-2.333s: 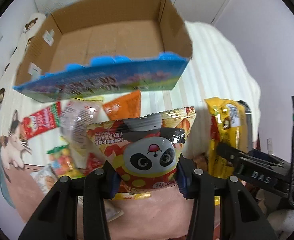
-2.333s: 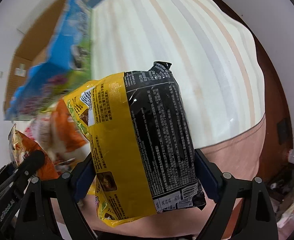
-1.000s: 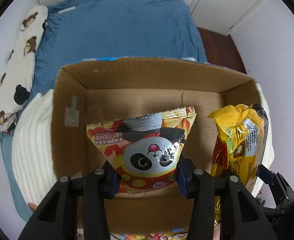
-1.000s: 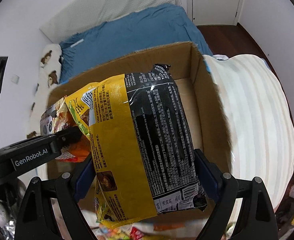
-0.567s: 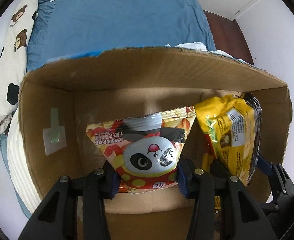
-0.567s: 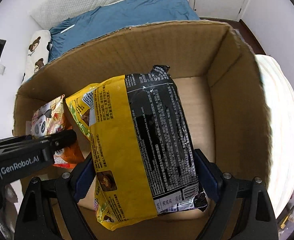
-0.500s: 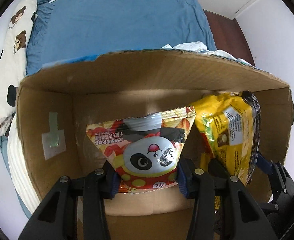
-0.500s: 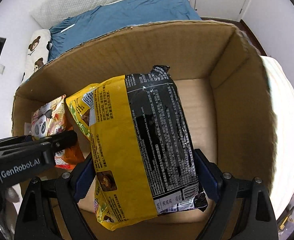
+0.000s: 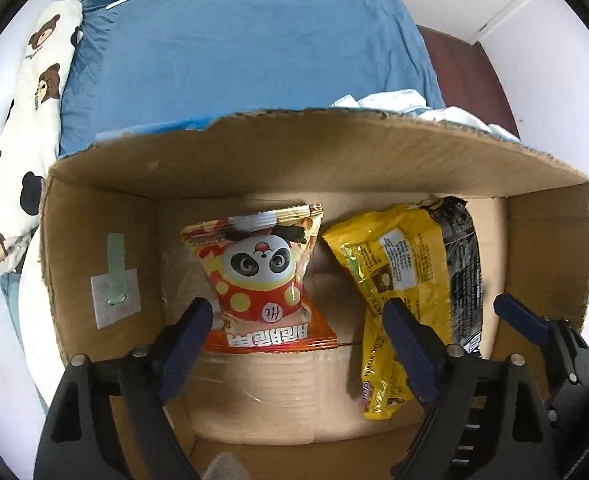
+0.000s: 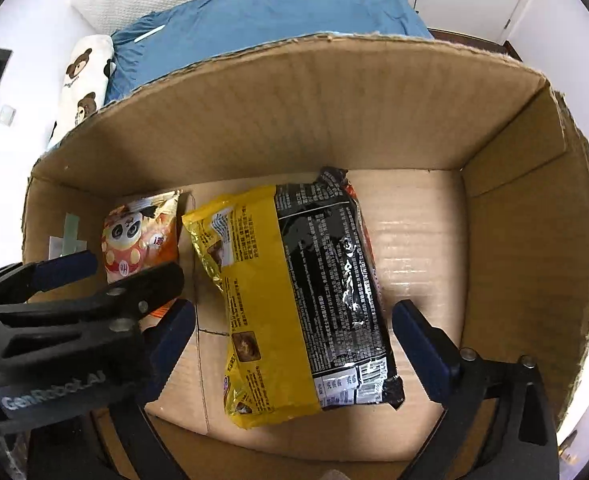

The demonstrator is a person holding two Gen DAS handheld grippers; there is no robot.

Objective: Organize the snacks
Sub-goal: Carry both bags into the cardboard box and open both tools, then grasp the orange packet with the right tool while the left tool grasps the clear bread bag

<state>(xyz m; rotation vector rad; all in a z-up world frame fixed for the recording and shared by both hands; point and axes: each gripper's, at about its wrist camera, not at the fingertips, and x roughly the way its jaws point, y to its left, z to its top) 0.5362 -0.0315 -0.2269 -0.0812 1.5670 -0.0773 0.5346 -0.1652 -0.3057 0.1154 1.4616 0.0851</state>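
An orange panda snack bag [image 9: 262, 276] lies on the floor of the open cardboard box [image 9: 334, 160], left of centre. A yellow and black noodle pack [image 9: 414, 276] lies beside it to the right. My left gripper [image 9: 298, 344] is open above the panda bag, its jaws spread wide. In the right wrist view my right gripper [image 10: 294, 344] is open over the noodle pack [image 10: 294, 288], which lies free on the box floor [image 10: 418, 248]. The panda bag [image 10: 138, 236] and the left gripper's body [image 10: 66, 320] show at the left.
The box's tall walls [image 10: 534, 240] surround both grippers. Behind the box lies a blue blanket [image 9: 234, 48] and a white bear-print pillow [image 9: 26, 120]. A taped label [image 9: 114, 284] is on the box's left wall. White walls and a wooden floor are at the right.
Both grippers have opened and let go of their packs. The panda bag and the noodle pack have dropped onto the box floor.
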